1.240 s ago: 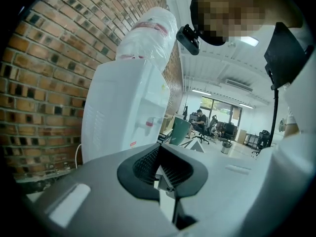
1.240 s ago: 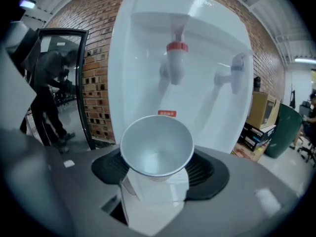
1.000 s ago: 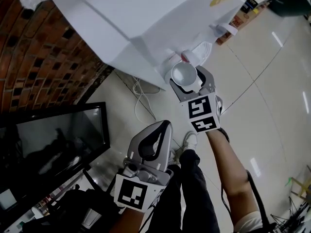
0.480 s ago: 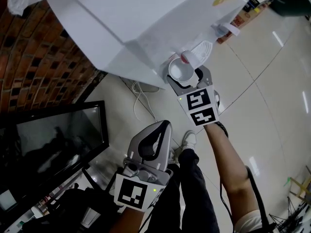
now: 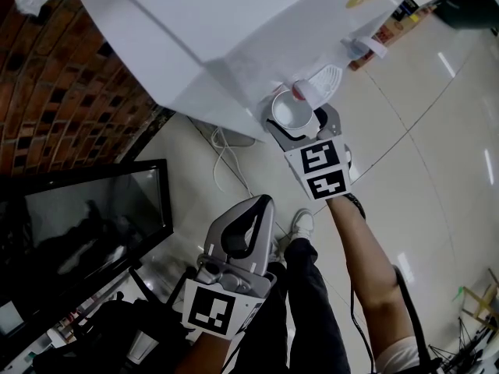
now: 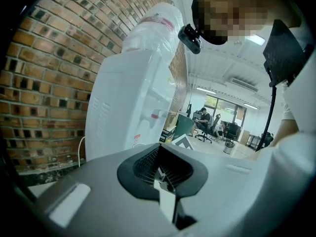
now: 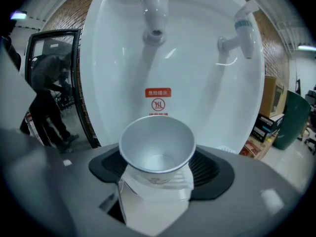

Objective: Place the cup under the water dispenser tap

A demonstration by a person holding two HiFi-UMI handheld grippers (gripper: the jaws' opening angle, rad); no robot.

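Note:
A white paper cup (image 5: 290, 111) stands upright beneath the red-capped tap (image 5: 302, 92) of the white water dispenser (image 5: 234, 29). In the right gripper view the cup (image 7: 157, 147) is empty, directly below the red tap (image 7: 154, 4); a blue tap (image 7: 242, 31) is to the right. My right gripper (image 5: 300, 127) (image 7: 158, 181) has the cup between its jaws, which are opening; the pads look slightly off the cup's sides. My left gripper (image 5: 261, 205) (image 6: 165, 174) hangs low, jaws together, holding nothing.
A white drip grille (image 5: 327, 76) lies by the cup. A brick wall (image 5: 62, 92) stands left of the dispenser, with a cable (image 5: 226, 158) on the floor. A dark screen (image 5: 86, 224) is at lower left. Boxes (image 5: 390, 22) sit beyond the dispenser.
My right gripper carried the cup up and in toward the dispenser, under the red tap, and its jaws now stand a little wider. The left gripper stayed put.

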